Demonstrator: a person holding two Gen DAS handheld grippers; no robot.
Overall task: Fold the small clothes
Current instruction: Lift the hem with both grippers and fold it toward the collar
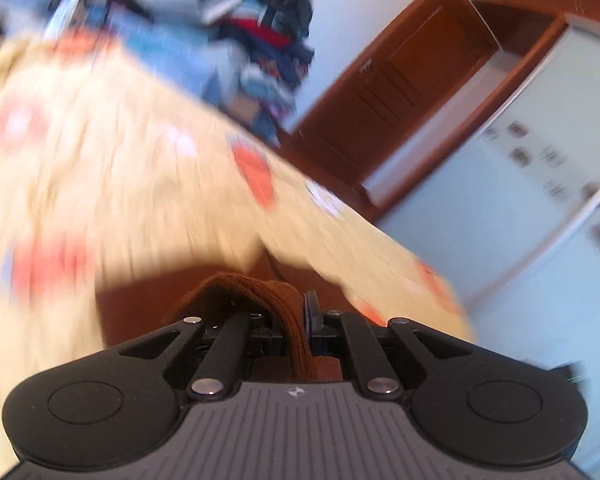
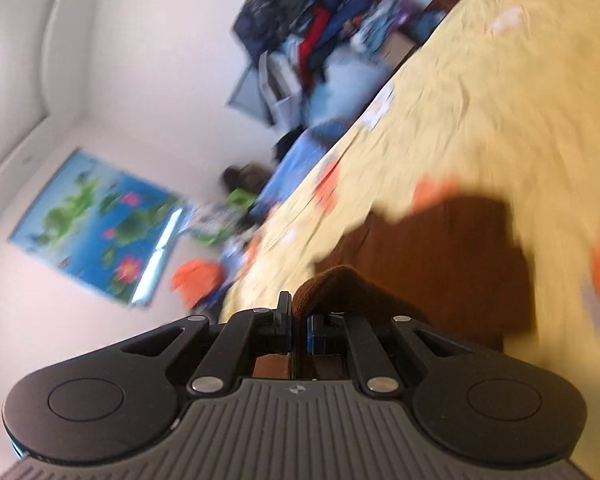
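Observation:
A brown knit garment is pinched in my left gripper, whose jaws are closed on its ribbed edge. The rest of the brown cloth hangs or lies blurred below, over the yellow bedspread. In the right wrist view my right gripper is shut on another edge of the same brown garment, and the brown cloth spreads beyond it over the bedspread. Both views are tilted and motion-blurred.
The yellow bedspread has orange and white patches. A heap of mixed clothes lies at the far end of the bed, also in the right view. A brown door, a pale wardrobe and a wall poster surround it.

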